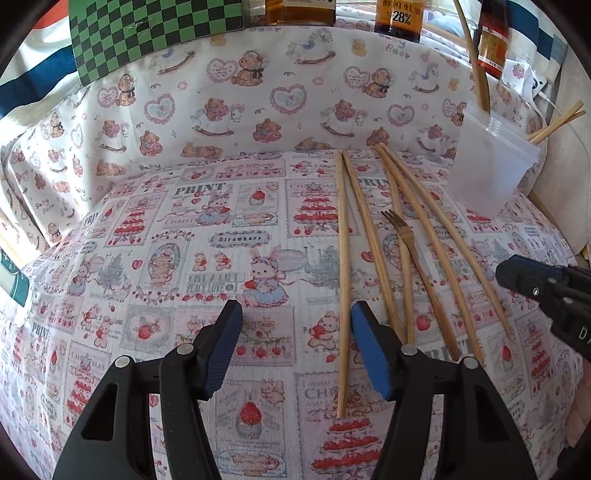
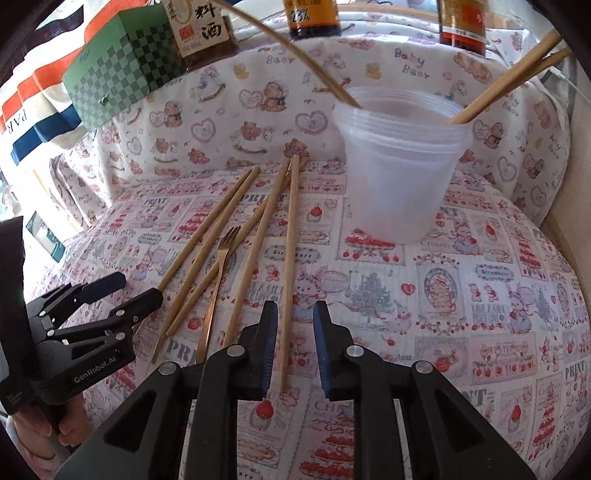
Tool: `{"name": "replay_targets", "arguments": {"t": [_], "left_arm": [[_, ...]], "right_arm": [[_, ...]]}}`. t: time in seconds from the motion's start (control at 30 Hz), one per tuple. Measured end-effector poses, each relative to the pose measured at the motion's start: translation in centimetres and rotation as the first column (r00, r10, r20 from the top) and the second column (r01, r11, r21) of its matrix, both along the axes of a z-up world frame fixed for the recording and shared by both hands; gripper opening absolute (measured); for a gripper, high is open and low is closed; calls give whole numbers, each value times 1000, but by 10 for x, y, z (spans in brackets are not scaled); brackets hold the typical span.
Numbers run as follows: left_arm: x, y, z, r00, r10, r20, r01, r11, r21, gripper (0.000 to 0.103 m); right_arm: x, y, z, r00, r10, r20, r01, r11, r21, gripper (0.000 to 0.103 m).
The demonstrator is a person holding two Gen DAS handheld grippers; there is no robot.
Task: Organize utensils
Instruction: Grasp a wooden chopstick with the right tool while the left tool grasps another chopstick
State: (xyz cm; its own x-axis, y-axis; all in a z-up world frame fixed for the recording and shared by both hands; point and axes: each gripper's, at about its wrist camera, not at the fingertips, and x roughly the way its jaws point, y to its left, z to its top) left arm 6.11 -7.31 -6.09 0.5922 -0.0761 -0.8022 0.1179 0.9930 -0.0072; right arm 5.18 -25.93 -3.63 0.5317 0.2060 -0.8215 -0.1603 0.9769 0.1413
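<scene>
Both claws stand empty above a printed tablecloth [image 1: 207,236]. The left gripper [image 1: 295,325] has its blue-padded jaws spread wide, with nothing between them; the right gripper [image 2: 294,325] has its jaws parted more narrowly, also holding nothing. In the right wrist view the left unit's black body carries the legible marking "GenRobot.AI". The task items, several loose wooden chopsticks [image 1: 343,280] and one gold-coloured fork [image 1: 404,236], lie fanned on the cloth in front of the claws, the fork resting among the sticks with its tines pointing away from the cameras. The nearest chopstick in the left wrist view runs just beside the left gripper's right finger; contact cannot be confirmed. A stack of translucent plastic cups [image 2: 400,166] stands upright on the cloth beyond and to the right of the sticks, with further chopsticks leaning out of it. Cloth lettering reads "PRINT", "Strawberry", "CHRISTMAS" and "PEACE LOVE"; the bear-patterned cloth [image 1: 258,92] behind reads "Baby Bear". At the back stand a green checked box [image 2: 129,77], a bottle labelled "料酒" [image 2: 199,29], a brown bottle marked "28%" [image 1: 399,18], and another bottle [image 1: 493,40] whose label is too small to read.
</scene>
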Motion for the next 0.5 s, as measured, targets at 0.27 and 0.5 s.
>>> {"name": "replay_targets", "arguments": {"t": [0.27,0.5], "left_arm": [[1,8,1,1000,-3,16,3,1000,-6,6],[-6,7,5,998,-32,-54,30,998,-47,5]], "right_arm": [[-1,15,-11,999,36,3,-36,996,-77,11],[-14,13,-3,996,75,-57,-79,994,-73,7]]}}
